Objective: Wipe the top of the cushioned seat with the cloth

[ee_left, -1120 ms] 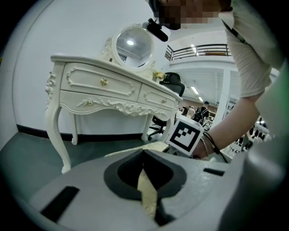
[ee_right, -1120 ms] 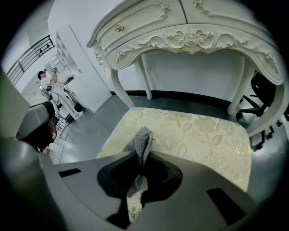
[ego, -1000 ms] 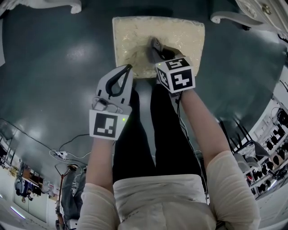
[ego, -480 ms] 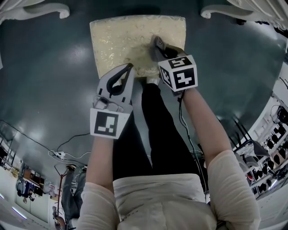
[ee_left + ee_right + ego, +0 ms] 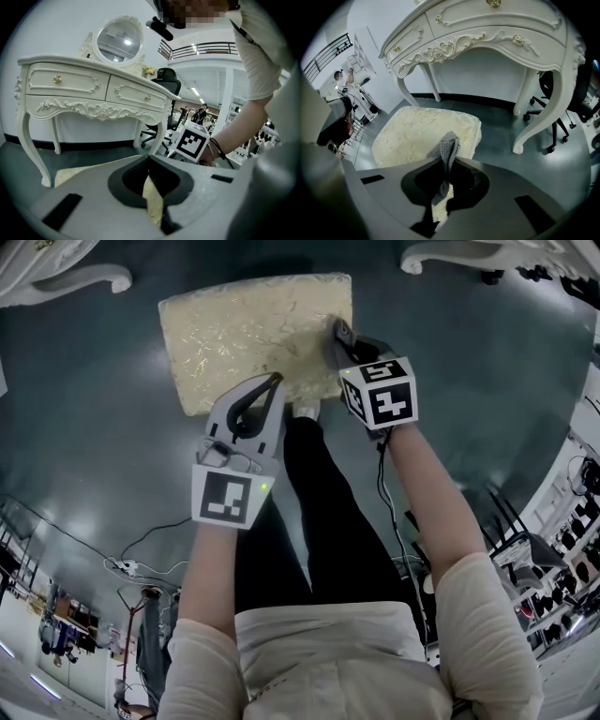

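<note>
Pinched together, the jaws of the right gripper (image 5: pixel 444 161) clamp a grey cloth (image 5: pixel 450 140), which bunches up past the tips and trails down between them. In the head view this gripper (image 5: pixel 336 330) sits at the right side of the cushioned seat (image 5: pixel 244 334), a cream, patterned pad low over the dark floor (image 5: pixel 94 456). Whether the cloth presses on the fabric cannot be told. The left gripper (image 5: pixel 149 161) has its jaws closed tip to tip with nothing held; the seat shows pale through the slit below them. It hovers at the seat's near edge, just beside the right one. A white carved dressing table (image 5: pixel 487 28) stands behind the seat.
</note>
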Tool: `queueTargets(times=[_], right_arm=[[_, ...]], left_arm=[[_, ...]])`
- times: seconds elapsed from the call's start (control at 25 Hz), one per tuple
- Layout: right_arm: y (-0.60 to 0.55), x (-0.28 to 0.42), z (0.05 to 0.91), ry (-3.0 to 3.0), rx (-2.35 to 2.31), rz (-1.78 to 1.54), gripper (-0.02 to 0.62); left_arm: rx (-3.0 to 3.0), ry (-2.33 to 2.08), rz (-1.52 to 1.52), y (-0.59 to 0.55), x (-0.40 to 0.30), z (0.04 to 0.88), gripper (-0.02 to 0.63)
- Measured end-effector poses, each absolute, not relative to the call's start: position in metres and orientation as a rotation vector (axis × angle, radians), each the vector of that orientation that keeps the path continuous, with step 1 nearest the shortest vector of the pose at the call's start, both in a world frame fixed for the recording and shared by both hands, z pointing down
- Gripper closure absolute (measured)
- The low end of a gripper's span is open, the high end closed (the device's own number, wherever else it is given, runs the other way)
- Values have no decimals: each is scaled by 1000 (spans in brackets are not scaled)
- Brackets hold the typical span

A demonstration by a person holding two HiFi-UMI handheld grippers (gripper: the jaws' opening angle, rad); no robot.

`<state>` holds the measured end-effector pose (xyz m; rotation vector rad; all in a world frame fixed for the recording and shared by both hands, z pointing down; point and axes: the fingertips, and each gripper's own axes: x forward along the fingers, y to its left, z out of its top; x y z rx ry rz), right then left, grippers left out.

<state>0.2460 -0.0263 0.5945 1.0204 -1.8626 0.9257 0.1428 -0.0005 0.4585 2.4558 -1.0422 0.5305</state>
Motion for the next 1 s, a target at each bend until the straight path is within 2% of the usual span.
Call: queueTargets(times=[0.28,0.48,0.68,1.0], right_arm=[[-13,277,588,-1795,1090,951,568],[-5,262,562,-1826,1118,965,568],[2,221,543,-1854,1117,973,568],[37,108,540,-1898,1039,1010,568]], left_arm=[[2515,-1005,552,8,162,449,604],[2575,-971,553,15,151,437,604],[2567,-974,538,24,115,424,604],[2608,-949,581,51,32,423,604]])
